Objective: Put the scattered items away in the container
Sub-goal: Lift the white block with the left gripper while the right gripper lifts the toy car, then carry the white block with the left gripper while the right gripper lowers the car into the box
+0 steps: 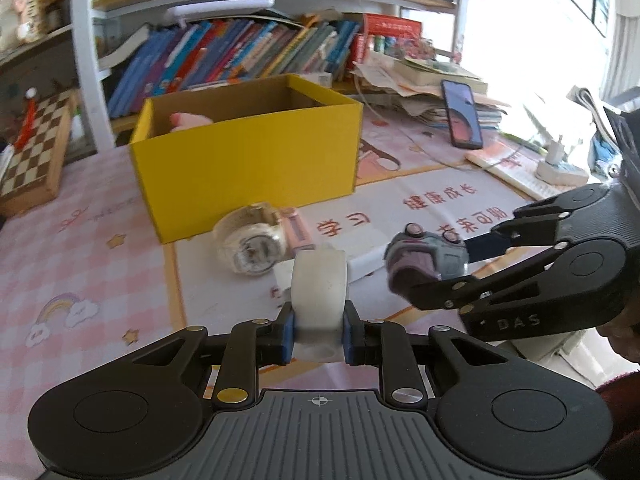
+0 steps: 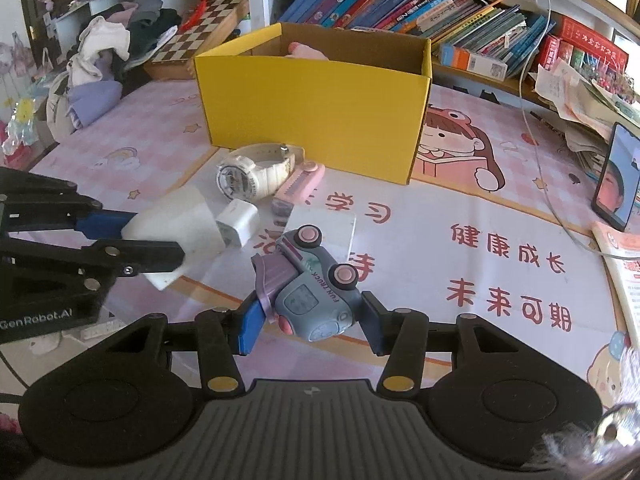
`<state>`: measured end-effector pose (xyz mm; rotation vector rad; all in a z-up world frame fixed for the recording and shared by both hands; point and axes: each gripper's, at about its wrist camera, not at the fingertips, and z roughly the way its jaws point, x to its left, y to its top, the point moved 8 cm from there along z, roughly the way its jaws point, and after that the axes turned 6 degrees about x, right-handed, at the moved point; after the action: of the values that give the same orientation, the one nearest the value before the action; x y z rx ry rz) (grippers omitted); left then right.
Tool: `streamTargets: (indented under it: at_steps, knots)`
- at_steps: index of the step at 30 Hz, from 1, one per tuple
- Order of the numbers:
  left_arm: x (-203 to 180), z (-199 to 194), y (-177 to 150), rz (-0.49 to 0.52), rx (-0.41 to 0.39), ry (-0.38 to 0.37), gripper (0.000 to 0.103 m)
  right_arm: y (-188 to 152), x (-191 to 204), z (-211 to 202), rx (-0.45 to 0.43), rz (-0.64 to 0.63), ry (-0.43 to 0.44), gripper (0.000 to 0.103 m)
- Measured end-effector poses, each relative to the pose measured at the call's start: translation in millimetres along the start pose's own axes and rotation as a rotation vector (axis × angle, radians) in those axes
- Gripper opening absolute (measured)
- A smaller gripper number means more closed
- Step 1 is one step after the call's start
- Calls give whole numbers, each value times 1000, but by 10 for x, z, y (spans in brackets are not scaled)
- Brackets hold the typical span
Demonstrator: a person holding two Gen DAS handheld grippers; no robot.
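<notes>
Both claws are loaded: the left claw [image 1: 319, 336] is pinched tight on a white roll of tape [image 1: 319, 288], lifted clear of the tabletop [image 2: 460, 184], and the right claw [image 2: 310, 320] grips a grey-blue toy truck [image 2: 310, 280] by its sides, jaws partly closed around it.

Beyond them stands the yellow cardboard box [image 2: 316, 100], open at the top, with something pink [image 2: 306, 50] showing above its rim; the rest of its inside is hidden.

Just before the box's front wall lie a white wristwatch [image 2: 256, 172] and, touching it, a pink comb-like piece [image 2: 300, 182]. Nearer the claws are a white charger plug [image 2: 238, 222] and a flat white pad [image 2: 324, 228].

Books [image 2: 420, 4] on a shelf line the back edge. A phone [image 2: 616, 176] leans at the right edge, and a chessboard [image 2: 200, 36] sits at the left. Bare mat lies between the box and the phone.
</notes>
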<state>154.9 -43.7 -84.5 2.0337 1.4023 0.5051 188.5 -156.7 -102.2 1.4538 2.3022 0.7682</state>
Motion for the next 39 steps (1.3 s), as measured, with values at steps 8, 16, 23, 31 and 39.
streamTargets:
  at_steps: [8, 16, 23, 31, 39]
  knots:
    - [218, -238, -32, -85, -47, 15, 21, 67, 135, -125, -25, 9, 21, 48]
    - [298, -336, -39, -99, -65, 25, 21, 136, 318, -207, -45, -18, 48, 48]
    - [342, -382, 60, -106, -80, 8, 21, 248, 283, -220, -45, 21, 60, 48]
    - [408, -420, 463, -90, -152, 1, 21, 695, 180, -365, -133, 37, 80, 48]
    - [531, -377, 937, -85, -215, 34, 21, 1125, -25, -389, -194, 26, 101, 48]
